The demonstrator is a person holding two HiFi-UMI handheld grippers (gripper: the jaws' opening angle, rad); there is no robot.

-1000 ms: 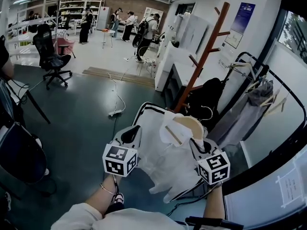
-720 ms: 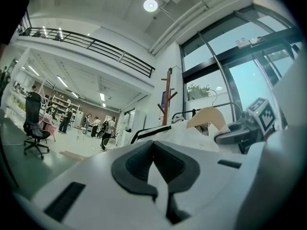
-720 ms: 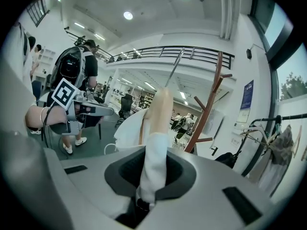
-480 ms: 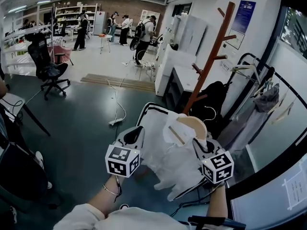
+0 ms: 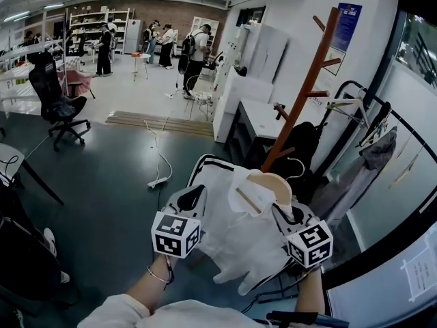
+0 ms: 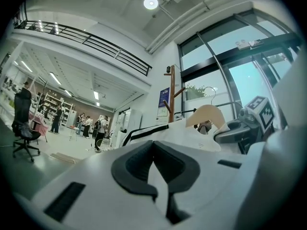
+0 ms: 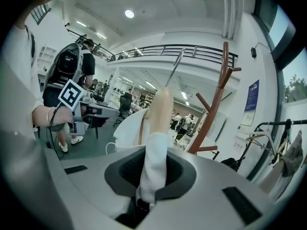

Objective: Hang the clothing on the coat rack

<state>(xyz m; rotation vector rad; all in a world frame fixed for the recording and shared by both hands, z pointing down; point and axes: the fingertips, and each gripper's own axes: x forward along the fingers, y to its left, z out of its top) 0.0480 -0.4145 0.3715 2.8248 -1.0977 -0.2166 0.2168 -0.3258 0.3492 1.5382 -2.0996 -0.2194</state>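
A white garment (image 5: 235,227) with black stripes hangs on a wooden hanger (image 5: 272,183), carried between both grippers. My left gripper (image 5: 190,200) is shut on the garment's left shoulder; in the left gripper view the cloth (image 6: 192,131) runs from the closed left gripper (image 6: 154,150) toward the hanger (image 6: 208,116). My right gripper (image 5: 283,214) is shut on the cloth-covered hanger end (image 7: 154,152), with the right gripper (image 7: 152,169) clamping it and the metal hook (image 7: 173,68) rising above. The brown wooden coat rack (image 5: 307,94) stands just beyond the garment, also seen as the coat rack (image 7: 216,99) ahead right.
A black bag (image 5: 297,142) hangs low on the rack. A black clothes rail (image 5: 369,115) with garments stands to the right by the window wall. A white cabinet (image 5: 239,94) is behind, a cable and power strip (image 5: 156,180) lie on the floor, and an office chair (image 5: 58,94) stands far left.
The garment and both grippers have come a little closer to the coat rack, which now stands larger and nearer in the head view. Both grips are unchanged.
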